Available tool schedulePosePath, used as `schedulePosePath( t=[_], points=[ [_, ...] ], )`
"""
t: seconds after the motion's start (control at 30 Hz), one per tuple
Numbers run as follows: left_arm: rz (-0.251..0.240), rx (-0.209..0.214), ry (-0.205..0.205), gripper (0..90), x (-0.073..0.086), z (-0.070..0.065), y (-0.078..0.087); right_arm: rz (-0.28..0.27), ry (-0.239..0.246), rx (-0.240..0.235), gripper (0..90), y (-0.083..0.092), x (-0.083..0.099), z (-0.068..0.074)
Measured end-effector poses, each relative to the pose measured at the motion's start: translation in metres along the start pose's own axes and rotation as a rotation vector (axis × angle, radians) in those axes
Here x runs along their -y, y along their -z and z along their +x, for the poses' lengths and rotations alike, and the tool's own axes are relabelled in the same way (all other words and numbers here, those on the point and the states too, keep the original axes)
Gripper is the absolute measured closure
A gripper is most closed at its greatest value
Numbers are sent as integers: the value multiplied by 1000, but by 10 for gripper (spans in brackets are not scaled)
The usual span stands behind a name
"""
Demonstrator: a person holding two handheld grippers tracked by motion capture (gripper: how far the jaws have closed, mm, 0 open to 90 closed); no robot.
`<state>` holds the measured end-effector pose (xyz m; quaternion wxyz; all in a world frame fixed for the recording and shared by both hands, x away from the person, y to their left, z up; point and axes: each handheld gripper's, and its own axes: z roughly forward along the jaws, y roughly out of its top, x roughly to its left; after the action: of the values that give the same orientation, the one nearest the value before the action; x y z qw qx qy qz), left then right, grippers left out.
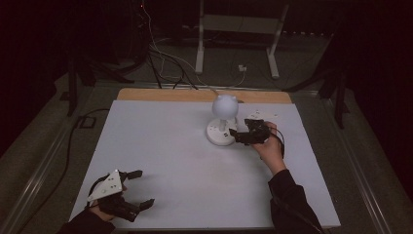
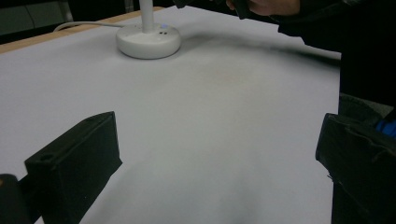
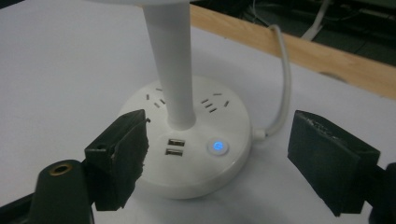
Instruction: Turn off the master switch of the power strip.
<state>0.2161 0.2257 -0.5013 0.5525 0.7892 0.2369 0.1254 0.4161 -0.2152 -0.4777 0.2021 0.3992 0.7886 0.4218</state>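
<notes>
A white desk lamp with a round head stands on a round white base at the far middle of the white table top. My right gripper is open at the right side of that base. In the right gripper view the jaws of the right gripper stand on either side of the base, whose top carries a lit blue button, two USB ports and the lamp's stem. The pads touch nothing. My left gripper rests open and empty at the near left corner.
A white cable runs from the base over the wooden back edge of the table. Behind the table are a white metal frame and loose cables on the floor. The left gripper view shows the base far off beyond its open gripper.
</notes>
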Motion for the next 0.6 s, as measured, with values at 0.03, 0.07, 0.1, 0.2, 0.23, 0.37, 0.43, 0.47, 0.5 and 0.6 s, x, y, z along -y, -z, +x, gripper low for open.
schedulePosePath(
  t=[0.03,0.07,0.1,0.2,0.23,0.37,0.43,0.47,0.5,0.6],
  points=[
    [1,-1,-2,3,0,0,0,-3,-7,9,195,-1,0,0],
    [1,-1,-2,3,0,0,0,-2,-24,12,194,-2,0,0],
    [2,-1,-2,3,0,0,0,-5,-30,16,195,-3,0,0],
    [1,-1,-1,3,0,0,0,-18,-59,39,250,-6,1,-1],
    [2,-2,-2,3,0,0,0,-17,-73,44,299,-6,1,-2],
    [2,0,-2,3,0,0,-1,-12,-96,83,479,-8,1,-3],
    [3,-2,-2,3,0,0,-1,-16,-116,94,568,-7,1,-4],
    [4,-2,-2,3,0,0,-1,-16,-117,105,618,-7,0,-5],
    [4,-1,-3,3,0,0,-1,-14,-123,105,645,-7,0,-5],
    [3,-2,-3,3,0,0,-1,-12,-127,115,721,-8,-1,-4]
  ],
)
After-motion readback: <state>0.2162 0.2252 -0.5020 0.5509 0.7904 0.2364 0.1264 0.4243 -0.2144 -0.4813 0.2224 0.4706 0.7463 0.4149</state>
